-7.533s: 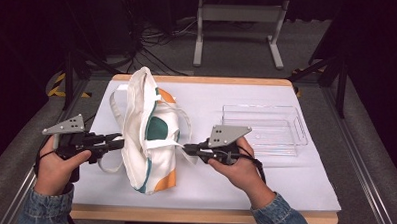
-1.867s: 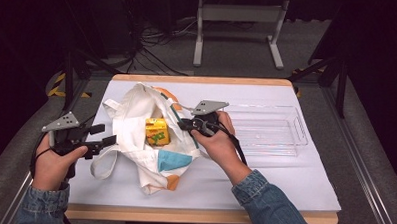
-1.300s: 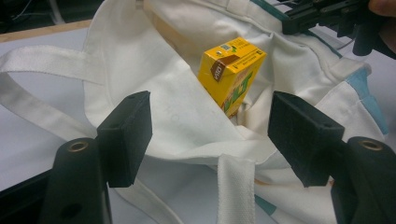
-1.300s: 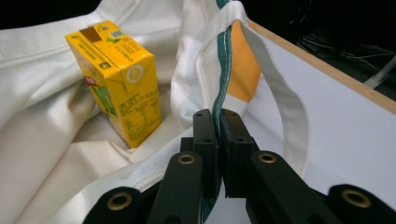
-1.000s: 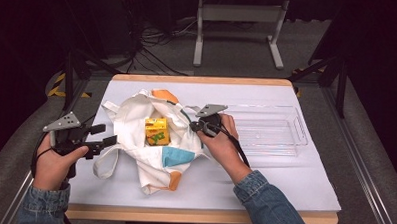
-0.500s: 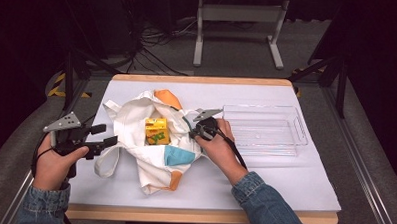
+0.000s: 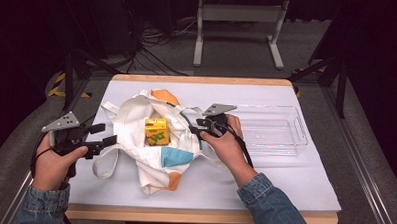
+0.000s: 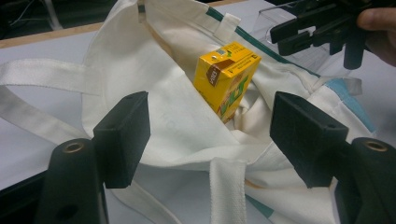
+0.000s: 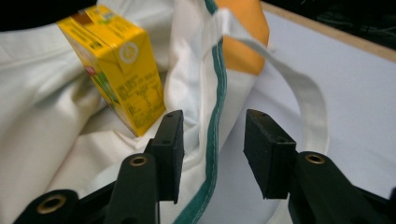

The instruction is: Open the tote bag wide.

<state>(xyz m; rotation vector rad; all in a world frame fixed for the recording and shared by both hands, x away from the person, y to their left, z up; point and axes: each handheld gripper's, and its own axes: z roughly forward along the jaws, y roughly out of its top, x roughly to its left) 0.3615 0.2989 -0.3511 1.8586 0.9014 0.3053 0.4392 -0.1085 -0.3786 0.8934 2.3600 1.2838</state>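
A white tote bag (image 7: 131, 114) with green trim and orange and blue patches lies open on the table. A yellow juice carton (image 7: 156, 131) rests in its mouth. My left gripper (image 7: 103, 134) sits at the bag's left edge, jaws wide; in the left gripper view (image 8: 212, 135) loose fabric and a handle strap lie between the pads without being pressed. My right gripper (image 7: 196, 130) is at the bag's right edge. Its jaws have just been opening, and the green-trimmed hem (image 9: 215, 116) hangs free between them, beside the carton (image 9: 116, 65).
A clear plastic tray (image 7: 298, 130) stands to the right of the bag, just behind my right hand. White paper covers the table (image 7: 284, 190). One bag handle (image 9: 303, 93) loops out over the paper at the right.
My right hand has drifted slightly toward me along the bag's right edge, and the fabric there has slackened. The left hand has stayed put.
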